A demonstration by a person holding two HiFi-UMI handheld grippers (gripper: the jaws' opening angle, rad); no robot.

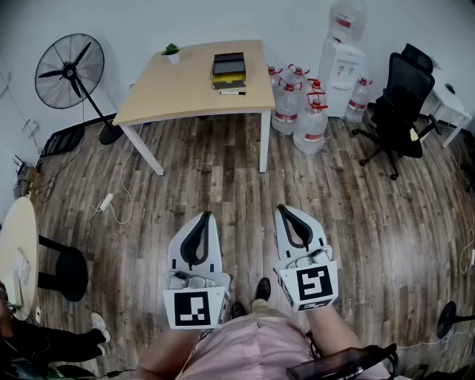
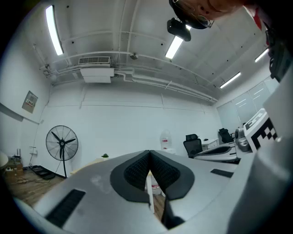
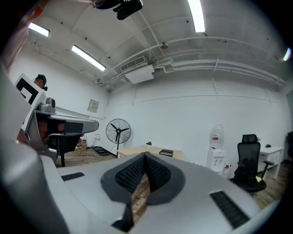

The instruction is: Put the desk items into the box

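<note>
Left gripper (image 1: 205, 217) and right gripper (image 1: 283, 211) both closed, empty. Box (image 1: 229, 67) and pen (image 1: 232, 93) lie on desk (image 1: 171, 93) well ahead, between them; pen crosswise.

Head view: dark stack (image 1: 228, 70) on far tabletop (image 1: 185, 89) too small to ID, box or books unclear; slim pen-like item (image 1: 232, 93) beside it likewise. Round table (image 1: 18, 226) cut off at left edge; water bottle (image 1: 347, 16) clipped at top edge. Left gripper view: tabletop mostly hidden behind left gripper (image 2: 149, 153), w/ only a pale strip and one leg showing past its jaws.
</note>
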